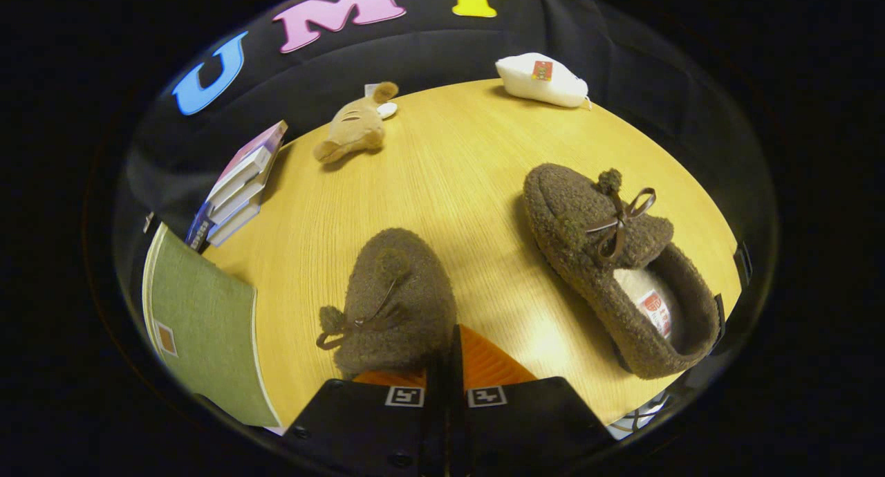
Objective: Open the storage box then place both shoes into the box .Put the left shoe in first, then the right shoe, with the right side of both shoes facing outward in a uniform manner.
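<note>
My gripper (451, 366) is shut on the heel edge of a brown fuzzy shoe (394, 301), whose toe points away from the fingers. Its bow and pompom hang toward the green box. Whether this shoe rests on the wooden table (449, 166) or is held just above it I cannot tell. The second brown shoe (612, 256) lies on the table off to the right of the fingers, its opening with the pale lining toward me and its bow on top. The green cloth-covered storage box (200, 332) stands to the left of the fingers, and I see its flat green face.
A stack of books (238, 186) stands beyond the green box at the table's left edge. A tan plush toy (352, 128) lies at the far side, and a white soft item (543, 79) lies at the far right edge. Black cloth walls surround the table.
</note>
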Demonstrator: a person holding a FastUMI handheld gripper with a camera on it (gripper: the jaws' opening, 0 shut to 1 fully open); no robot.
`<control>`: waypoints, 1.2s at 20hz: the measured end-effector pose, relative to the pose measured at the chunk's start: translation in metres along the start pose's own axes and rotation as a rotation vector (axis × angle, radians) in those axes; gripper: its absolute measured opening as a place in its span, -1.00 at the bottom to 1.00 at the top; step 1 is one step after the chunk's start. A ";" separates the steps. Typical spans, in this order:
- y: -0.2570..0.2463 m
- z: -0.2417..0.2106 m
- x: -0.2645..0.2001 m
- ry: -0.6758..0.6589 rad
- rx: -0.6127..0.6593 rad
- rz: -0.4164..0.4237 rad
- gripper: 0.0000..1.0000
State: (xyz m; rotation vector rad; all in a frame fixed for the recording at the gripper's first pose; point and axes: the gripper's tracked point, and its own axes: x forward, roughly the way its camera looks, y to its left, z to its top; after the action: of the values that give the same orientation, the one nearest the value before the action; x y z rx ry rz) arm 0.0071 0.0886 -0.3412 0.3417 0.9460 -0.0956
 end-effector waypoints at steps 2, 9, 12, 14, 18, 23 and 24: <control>-0.001 -0.003 -0.003 0.019 0.007 0.005 -0.88; 0.022 0.038 -0.045 -0.060 0.040 0.051 -0.89; 0.036 0.060 -0.074 -0.098 0.058 0.085 -0.89; 0.050 0.071 -0.095 -0.110 0.060 0.118 -0.89; 0.083 0.095 -0.136 -0.148 0.064 0.193 -0.90; 0.145 0.127 -0.180 -0.174 0.095 0.328 -0.90; 0.161 0.129 -0.187 -0.171 0.087 0.351 -0.90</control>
State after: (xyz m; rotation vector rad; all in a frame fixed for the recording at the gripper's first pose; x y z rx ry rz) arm 0.0349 0.1857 -0.0818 0.5665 0.7033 0.1533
